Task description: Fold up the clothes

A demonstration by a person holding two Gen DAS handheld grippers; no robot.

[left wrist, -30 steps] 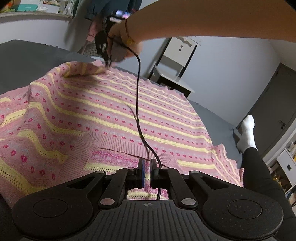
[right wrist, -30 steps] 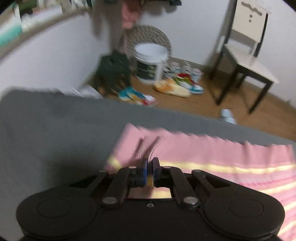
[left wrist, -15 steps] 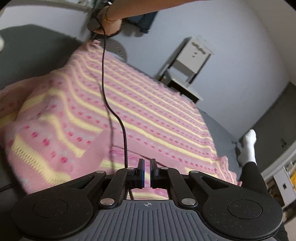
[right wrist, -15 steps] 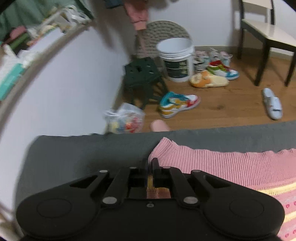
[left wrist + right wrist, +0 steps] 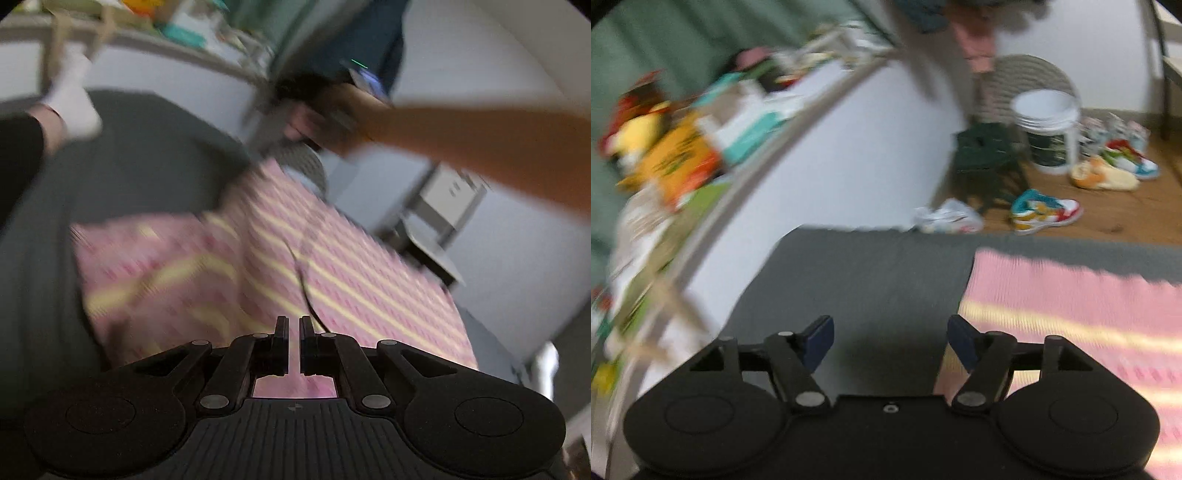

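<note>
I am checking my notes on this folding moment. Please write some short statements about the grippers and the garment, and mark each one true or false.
1. The right gripper is open. True.
2. The left gripper is wide open. False: its fingers are nearly together, with pink knit between them.
3. The pink striped sweater lies on a grey bed cover. True.
4. The right gripper holds the sweater's hem. False: nothing is between its fingers.
</note>
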